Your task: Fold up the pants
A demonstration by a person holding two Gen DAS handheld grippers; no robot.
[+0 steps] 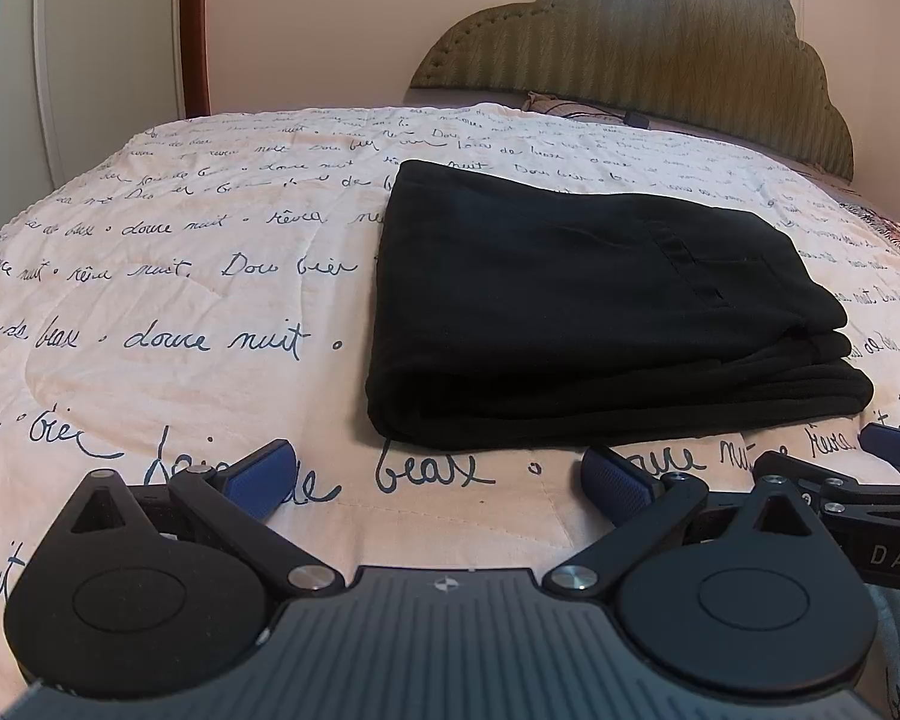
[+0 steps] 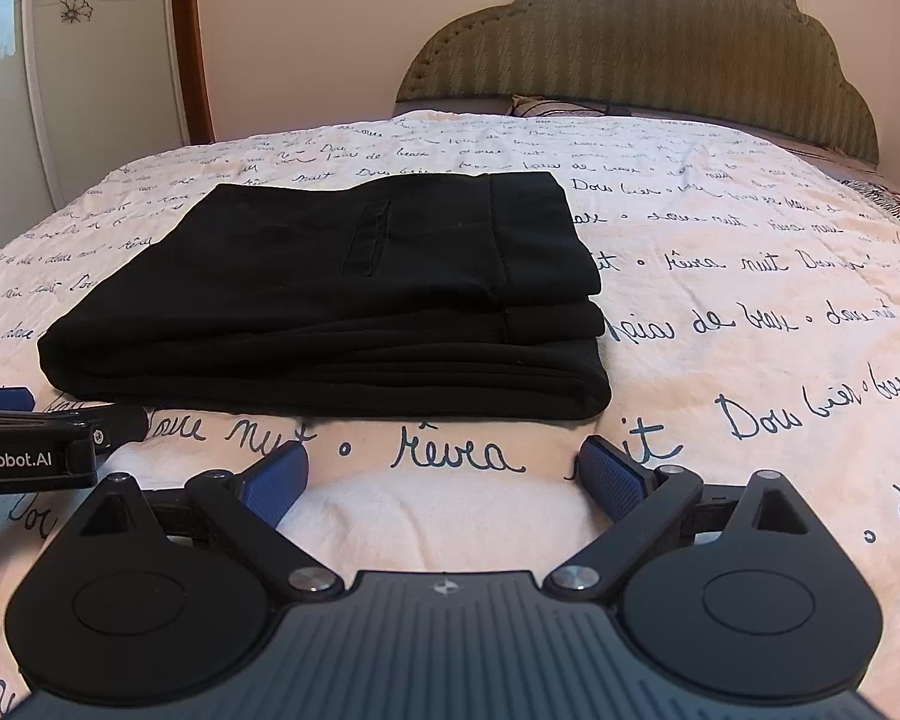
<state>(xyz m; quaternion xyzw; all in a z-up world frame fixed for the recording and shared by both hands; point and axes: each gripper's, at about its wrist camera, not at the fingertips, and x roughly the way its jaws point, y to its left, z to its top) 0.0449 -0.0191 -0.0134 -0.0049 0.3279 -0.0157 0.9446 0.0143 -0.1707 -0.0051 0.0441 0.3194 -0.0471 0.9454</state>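
Black pants lie folded in a stack on the script-printed quilt, left wrist view | left gripper spread wide, empty, just short of the stack's near edge | right wrist view: pants ahead-left | right gripper spread, empty, near the fold; left gripper's finger beside it.

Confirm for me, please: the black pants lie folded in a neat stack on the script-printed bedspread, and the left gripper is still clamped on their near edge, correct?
Not quite. The black pants do lie folded in a neat stack on the script-printed bedspread, but the left gripper is open and holds nothing. The left wrist view shows its blue pads spread apart, short of the near edge.
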